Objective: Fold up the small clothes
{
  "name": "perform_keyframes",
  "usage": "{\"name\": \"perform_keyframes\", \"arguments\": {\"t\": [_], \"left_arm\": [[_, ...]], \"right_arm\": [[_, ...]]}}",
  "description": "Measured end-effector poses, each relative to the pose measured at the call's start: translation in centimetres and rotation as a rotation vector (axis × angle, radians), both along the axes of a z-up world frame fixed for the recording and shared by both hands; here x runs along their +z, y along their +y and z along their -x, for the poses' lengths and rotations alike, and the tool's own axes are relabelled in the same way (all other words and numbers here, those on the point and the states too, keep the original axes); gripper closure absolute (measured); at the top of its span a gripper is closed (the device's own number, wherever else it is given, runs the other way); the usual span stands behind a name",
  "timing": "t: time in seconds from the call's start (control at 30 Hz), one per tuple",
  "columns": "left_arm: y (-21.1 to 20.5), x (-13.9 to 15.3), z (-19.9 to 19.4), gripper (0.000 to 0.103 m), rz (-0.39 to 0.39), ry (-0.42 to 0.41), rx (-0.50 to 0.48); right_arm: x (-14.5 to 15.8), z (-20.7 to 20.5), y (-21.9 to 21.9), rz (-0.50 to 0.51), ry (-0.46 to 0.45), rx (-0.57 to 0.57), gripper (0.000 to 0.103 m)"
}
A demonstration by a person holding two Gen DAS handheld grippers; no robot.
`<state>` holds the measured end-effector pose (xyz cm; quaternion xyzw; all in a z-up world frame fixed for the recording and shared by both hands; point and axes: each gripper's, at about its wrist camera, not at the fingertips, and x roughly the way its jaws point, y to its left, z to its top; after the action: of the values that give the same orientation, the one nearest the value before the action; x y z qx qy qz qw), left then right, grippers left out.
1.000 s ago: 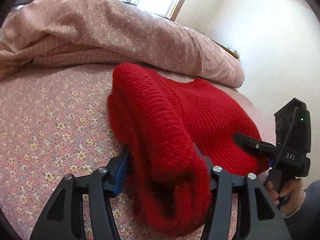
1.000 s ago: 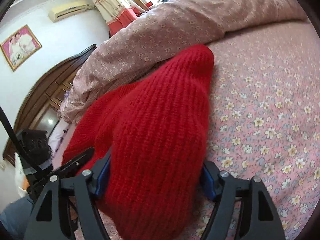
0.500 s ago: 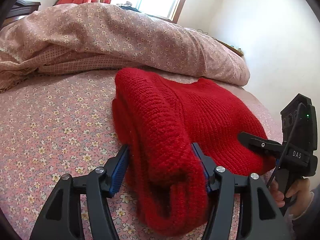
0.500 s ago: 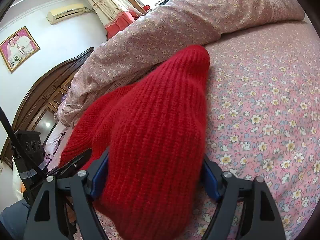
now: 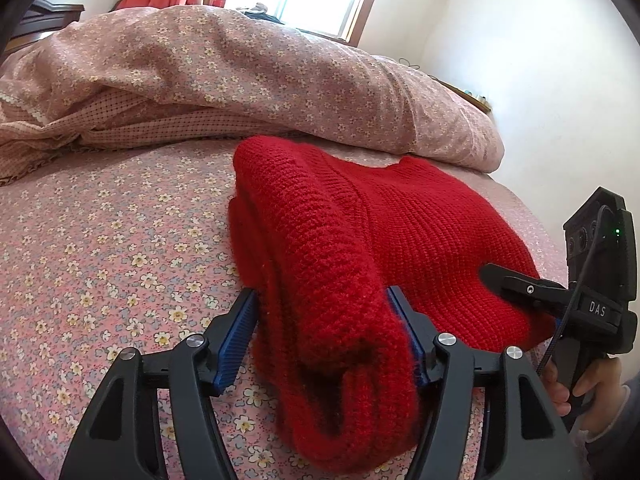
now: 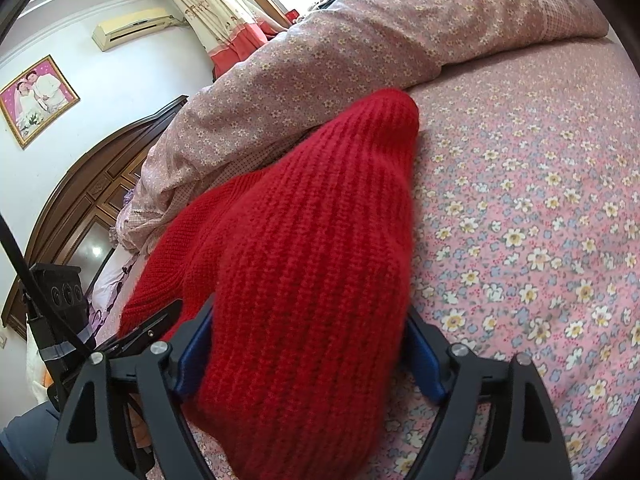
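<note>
On the flowered bed [image 5: 100, 264], below the bunched quilt [image 5: 248, 80], lies the red knit sweater [image 5: 420, 232], folded — its long axis runs from the grippers toward the quilt. Left gripper [image 5: 324, 332] and right gripper [image 6: 304, 356] straddle its near edges, jaws opening; best let go fully, then withdraw without dragging the folds.

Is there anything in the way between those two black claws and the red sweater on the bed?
Nothing visible. The red sweater already lies between the fingers of both the left gripper and the right gripper, whose jaws are opening around its folded edges. Only the flowered bedsheet lies beneath.
</note>
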<state>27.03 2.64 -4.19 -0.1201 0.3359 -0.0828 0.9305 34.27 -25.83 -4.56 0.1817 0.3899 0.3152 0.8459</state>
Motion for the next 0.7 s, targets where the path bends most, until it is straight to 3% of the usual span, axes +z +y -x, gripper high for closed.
{"name": "perform_keyframes", "arguments": {"t": [0.17,0.27,0.4,0.47,0.7], "left_arm": [[0.2,-0.1,-0.1,0.037,0.001,0.007,0.012],[0.5,-0.1,-0.4,0.026,0.005,0.028,0.036],[1.4,-0.5,-0.9,0.014,0.062,0.065,0.068],[1.7,-0.4,-0.9,0.014,0.083,0.069,0.076],[-0.1,1.7,0.9,0.015,-0.039,0.028,0.077]], "right_arm": [[-0.1,-0.1,0.1,-0.003,0.006,-0.006,0.011],[-0.1,-0.4,0.5,0.005,0.012,-0.006,0.005],[0.0,-0.3,1.1,0.040,0.003,-0.014,0.000],[0.1,-0.4,1.1,0.044,0.008,-0.019,0.000],[1.3,0.3,1.2,0.109,-0.031,-0.067,0.000]]}}
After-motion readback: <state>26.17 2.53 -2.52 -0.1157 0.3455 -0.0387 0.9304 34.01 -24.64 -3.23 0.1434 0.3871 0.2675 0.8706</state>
